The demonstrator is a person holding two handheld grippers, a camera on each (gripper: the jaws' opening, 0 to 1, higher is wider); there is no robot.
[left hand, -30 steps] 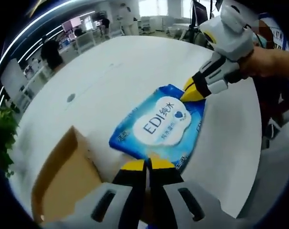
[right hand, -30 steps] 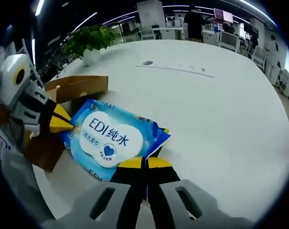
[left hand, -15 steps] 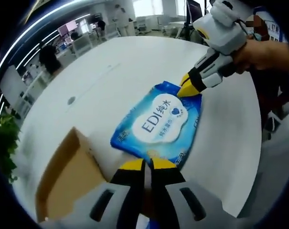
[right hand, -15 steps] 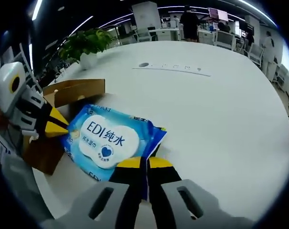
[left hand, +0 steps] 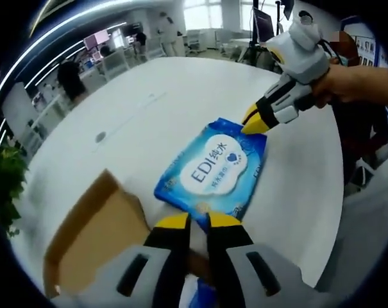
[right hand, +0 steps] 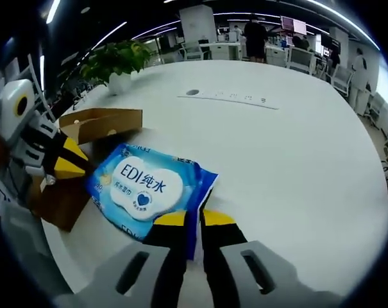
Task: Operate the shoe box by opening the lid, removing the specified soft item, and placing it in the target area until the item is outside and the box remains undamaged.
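A blue and white pack of wet wipes lies flat on the white table, beside an open brown cardboard shoe box. My left gripper is at the pack's near edge, its yellow-tipped jaws a little apart and open. My right gripper sits at the pack's far corner. In the right gripper view the pack has one corner in the gap of my right gripper, whose jaws stand slightly open. There the left gripper is at the pack's other end, in front of the box.
A potted plant stands at the table's far edge behind the box. A flat socket strip is set in the white table. A hand holds the right gripper. Desks, chairs and people fill the background.
Both grippers' jaws have parted a little; they were shut on the pack's ends before. The pack now rests flat on the table, slightly farther from the box.
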